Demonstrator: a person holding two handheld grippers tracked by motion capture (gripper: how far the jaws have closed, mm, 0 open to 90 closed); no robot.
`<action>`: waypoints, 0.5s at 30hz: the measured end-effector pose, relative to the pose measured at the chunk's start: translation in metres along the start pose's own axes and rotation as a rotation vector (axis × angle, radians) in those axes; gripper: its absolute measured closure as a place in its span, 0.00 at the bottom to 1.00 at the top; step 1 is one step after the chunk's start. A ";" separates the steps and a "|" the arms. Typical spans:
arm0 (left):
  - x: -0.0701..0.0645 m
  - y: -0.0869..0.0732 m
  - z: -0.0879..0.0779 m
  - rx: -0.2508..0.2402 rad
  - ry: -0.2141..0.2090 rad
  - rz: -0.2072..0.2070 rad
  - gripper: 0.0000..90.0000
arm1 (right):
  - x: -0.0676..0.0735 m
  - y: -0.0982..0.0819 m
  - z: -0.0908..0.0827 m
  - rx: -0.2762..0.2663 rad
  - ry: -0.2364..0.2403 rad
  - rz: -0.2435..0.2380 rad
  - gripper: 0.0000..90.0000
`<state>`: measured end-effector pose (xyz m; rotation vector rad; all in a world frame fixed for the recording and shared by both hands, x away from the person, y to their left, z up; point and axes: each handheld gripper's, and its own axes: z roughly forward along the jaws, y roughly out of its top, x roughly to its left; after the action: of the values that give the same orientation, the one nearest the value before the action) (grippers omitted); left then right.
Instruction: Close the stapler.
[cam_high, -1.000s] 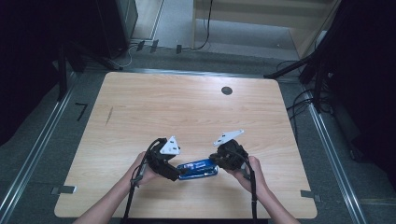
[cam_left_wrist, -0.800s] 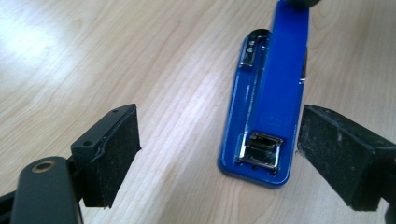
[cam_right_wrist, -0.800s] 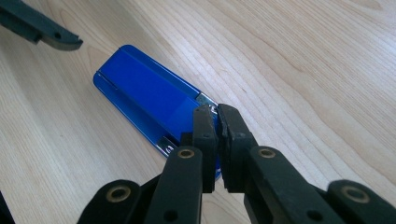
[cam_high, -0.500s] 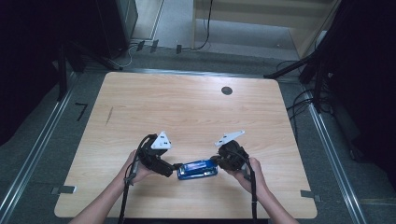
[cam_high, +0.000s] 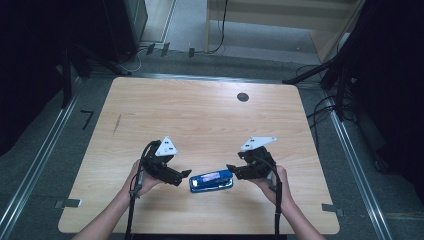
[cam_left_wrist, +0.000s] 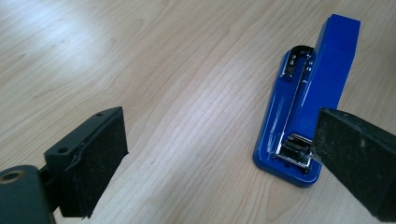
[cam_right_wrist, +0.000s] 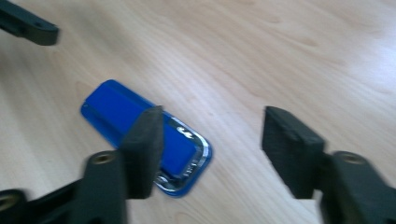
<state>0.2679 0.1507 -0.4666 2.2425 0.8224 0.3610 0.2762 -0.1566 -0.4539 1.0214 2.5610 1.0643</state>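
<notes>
A blue stapler (cam_high: 211, 181) with metal parts lies on the wooden table (cam_high: 200, 120) near its front edge, between the two grippers. My left gripper (cam_high: 186, 173) is just left of it and has just been opening. In the left gripper view its jaws (cam_left_wrist: 217, 140) stand wide with bare wood between them, and the stapler (cam_left_wrist: 308, 107) lies by the right jaw. My right gripper (cam_high: 231, 168) is at the stapler's right end and has also just been opening. In the right gripper view its pads (cam_right_wrist: 212, 130) are apart with nothing between them, and the stapler (cam_right_wrist: 119, 109) lies partly behind the left jaw.
A small dark round hole (cam_high: 243, 97) sits in the table's far right part. Metal rails and cables run along the floor on both sides. One jaw of the other gripper (cam_right_wrist: 28, 25) shows at the top left of the right gripper view.
My left gripper has drawn back to the left, away from the stapler. My right gripper has let go of the stapler's right end and opened its jaws. The stapler now lies free.
</notes>
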 end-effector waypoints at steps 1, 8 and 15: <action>0.001 -0.001 -0.002 -0.003 0.011 -0.008 0.04 | -0.003 -0.001 -0.003 -0.005 -0.013 0.009 0.35; 0.015 -0.006 -0.013 -0.022 0.095 -0.074 0.02 | -0.022 -0.012 -0.025 -0.061 -0.066 0.045 0.16; 0.037 -0.016 -0.020 -0.016 0.209 -0.157 0.02 | -0.049 -0.036 -0.049 -0.088 -0.162 0.123 0.05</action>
<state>0.2792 0.1942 -0.4632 2.1322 1.0936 0.5310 0.2742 -0.2346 -0.4466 1.2024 2.3293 1.0666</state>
